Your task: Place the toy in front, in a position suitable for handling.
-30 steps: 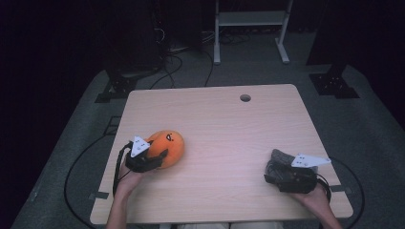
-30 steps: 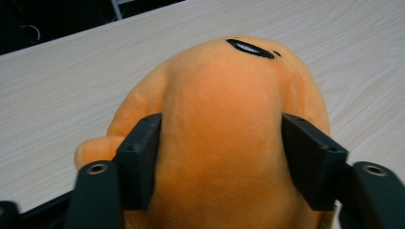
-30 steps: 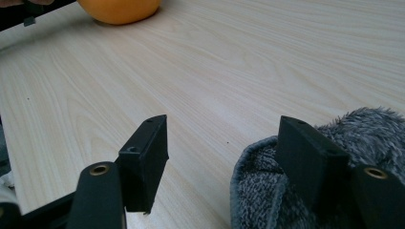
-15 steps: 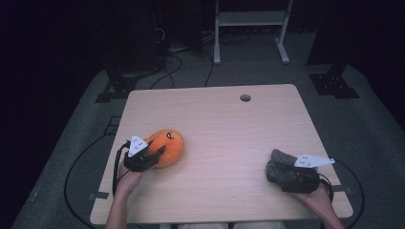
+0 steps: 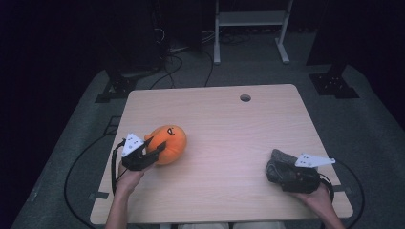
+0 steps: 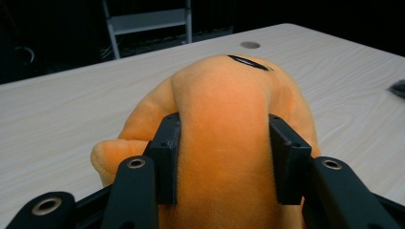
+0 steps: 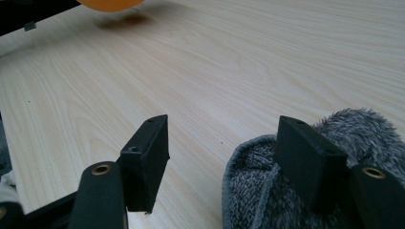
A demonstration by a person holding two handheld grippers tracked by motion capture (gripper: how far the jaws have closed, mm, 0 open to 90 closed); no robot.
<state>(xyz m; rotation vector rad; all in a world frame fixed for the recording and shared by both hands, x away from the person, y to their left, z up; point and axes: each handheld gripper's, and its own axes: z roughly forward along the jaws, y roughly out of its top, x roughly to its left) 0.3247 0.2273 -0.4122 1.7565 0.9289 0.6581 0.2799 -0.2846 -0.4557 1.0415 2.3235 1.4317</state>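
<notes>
An orange plush toy (image 5: 171, 139) with a black stitched mark lies on the left part of the pale wooden table (image 5: 229, 119). My left gripper (image 5: 155, 146) is shut on it. In the left gripper view both black pads (image 6: 165, 152) press into the soft orange body (image 6: 224, 95) and pinch it between them. At the right front, my right gripper (image 5: 276, 171) rests on the table, open. A grey fuzzy cloth (image 7: 267, 191) lies against its right jaw and partly in the gap (image 7: 222, 129), while the other jaw stands apart over bare wood.
A round cable hole (image 5: 245, 98) sits near the table's far edge. Beyond the table are dark floor, cables and a white metal frame (image 5: 250, 19). The orange toy's edge (image 7: 110, 4) shows far off in the right gripper view.
My left gripper has shifted slightly leftward with the orange toy in it. The right hand and the grey cloth have kept still.
</notes>
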